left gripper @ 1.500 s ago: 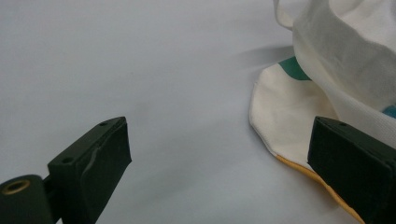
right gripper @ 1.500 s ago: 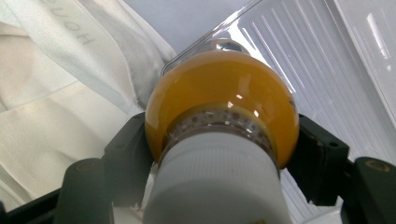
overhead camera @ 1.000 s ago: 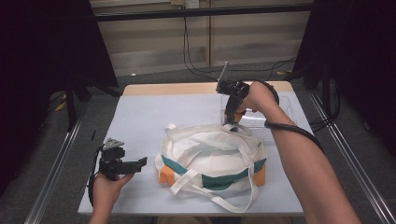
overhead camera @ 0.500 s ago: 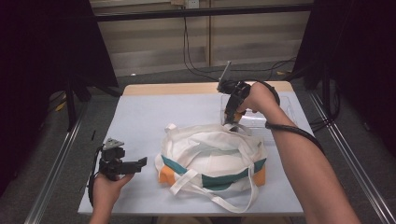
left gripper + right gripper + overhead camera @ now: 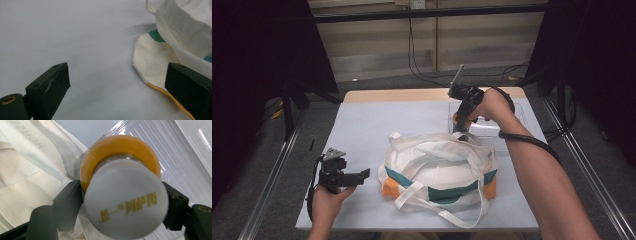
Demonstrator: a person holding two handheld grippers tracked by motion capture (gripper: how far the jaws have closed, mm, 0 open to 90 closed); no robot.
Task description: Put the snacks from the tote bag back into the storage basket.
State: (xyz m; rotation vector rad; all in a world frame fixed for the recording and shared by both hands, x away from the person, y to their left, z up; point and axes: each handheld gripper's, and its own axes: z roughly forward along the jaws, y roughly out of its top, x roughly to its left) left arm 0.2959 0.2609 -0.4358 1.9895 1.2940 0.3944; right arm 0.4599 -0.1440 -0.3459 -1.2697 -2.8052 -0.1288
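Near the front table edge, the left gripper [image 5: 362, 175] rests low, jaws wide and empty, just beside the cloth tote bag [image 5: 439, 167], seemingly waiting; beyond the bag, the right gripper [image 5: 460, 124] clamps an orange drink bottle [image 5: 120, 167] above the clear plastic tray [image 5: 517, 125]; little has shifted since a second ago.

The high view looks forward and down over the whole table [image 5: 362, 125]. Both gripper views sit close, sharing the white bag [image 5: 437, 165] [image 5: 180, 27] [image 5: 22, 170].
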